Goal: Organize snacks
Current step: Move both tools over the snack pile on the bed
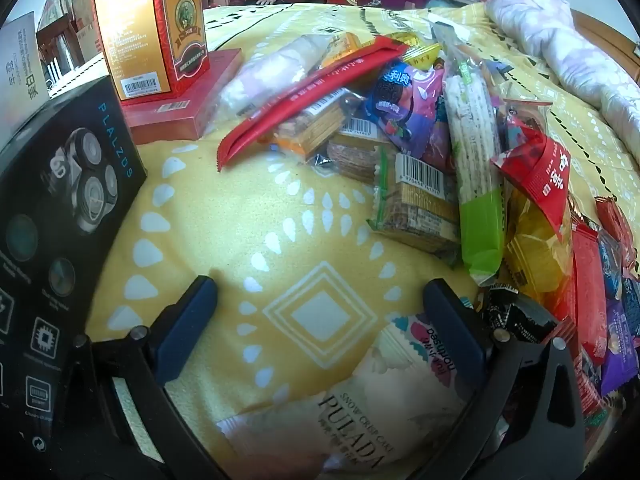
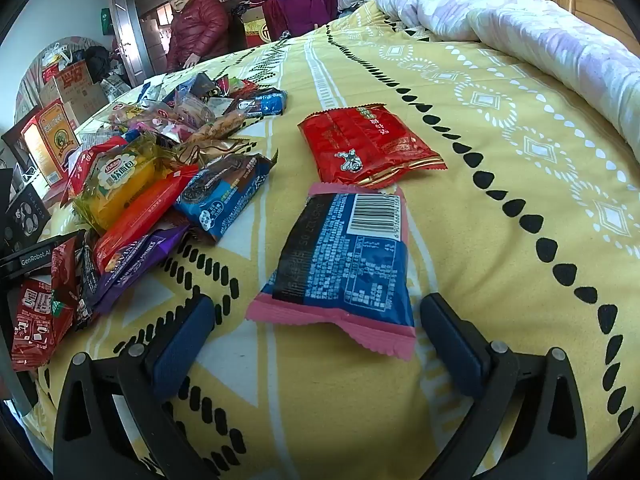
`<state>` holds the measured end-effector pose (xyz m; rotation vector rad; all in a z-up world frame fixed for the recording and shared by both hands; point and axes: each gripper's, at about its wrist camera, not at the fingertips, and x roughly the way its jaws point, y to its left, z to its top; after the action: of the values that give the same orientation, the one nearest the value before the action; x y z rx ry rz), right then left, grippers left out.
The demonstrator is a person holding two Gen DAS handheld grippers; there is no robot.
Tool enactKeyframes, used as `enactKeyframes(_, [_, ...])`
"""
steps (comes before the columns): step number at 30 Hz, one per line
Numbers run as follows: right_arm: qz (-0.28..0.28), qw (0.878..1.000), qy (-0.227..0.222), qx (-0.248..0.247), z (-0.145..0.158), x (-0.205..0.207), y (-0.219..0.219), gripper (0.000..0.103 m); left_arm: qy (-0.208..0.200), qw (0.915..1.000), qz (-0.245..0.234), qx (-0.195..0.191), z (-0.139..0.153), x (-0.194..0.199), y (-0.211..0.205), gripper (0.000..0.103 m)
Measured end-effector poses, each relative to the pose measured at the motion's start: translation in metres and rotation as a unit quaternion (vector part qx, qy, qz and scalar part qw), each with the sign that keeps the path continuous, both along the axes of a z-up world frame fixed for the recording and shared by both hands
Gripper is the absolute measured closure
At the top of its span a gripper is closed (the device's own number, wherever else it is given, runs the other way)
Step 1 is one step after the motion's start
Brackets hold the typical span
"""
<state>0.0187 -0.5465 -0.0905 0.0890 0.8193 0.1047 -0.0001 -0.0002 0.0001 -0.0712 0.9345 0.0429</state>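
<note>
A heap of snack packets [image 1: 404, 128] lies on a yellow patterned bedspread [image 1: 248, 216]. My left gripper [image 1: 320, 312] is open above bare cloth, and a cream snow-crisp packet [image 1: 360, 408] lies flat under its right finger, not gripped. In the right wrist view the same heap [image 2: 160, 184] sits to the left. My right gripper [image 2: 316, 320] is open, and the near end of a blue and pink packet [image 2: 348, 264] lies between its fingertips with the pads clear of it. A red packet [image 2: 368, 144] lies flat just beyond.
A black shaver box [image 1: 68, 216] stands at the left, with red and orange boxes [image 1: 156, 28] behind it. A rolled lilac quilt [image 2: 520, 28] runs along the bed's far right. A person in a red jacket [image 2: 196, 28] stands beyond the bed.
</note>
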Motion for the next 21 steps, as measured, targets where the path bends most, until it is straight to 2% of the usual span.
enactKeyframes(7, [0.000,1.000,-0.001,0.001,0.000,0.000,0.000,0.000,0.001,1.0000,0.000,-0.001,0.000,0.000,0.000,0.000])
enactKeyframes(12, [0.000,1.000,0.000,-0.001,0.000,0.000,0.000,0.000,0.014,0.9998,-0.003,0.013,0.005,-0.003,-0.004,0.000])
enactKeyframes(17, [0.000,1.000,0.001,-0.003,0.000,0.003,0.001,0.000,0.004,0.9996,-0.026,0.006,0.008,-0.022,-0.008,0.000])
enactKeyframes(21, [0.001,1.000,0.014,-0.015,0.004,0.003,0.004,0.000,0.024,0.9984,-0.051,-0.006,0.014,-0.030,-0.001,0.000])
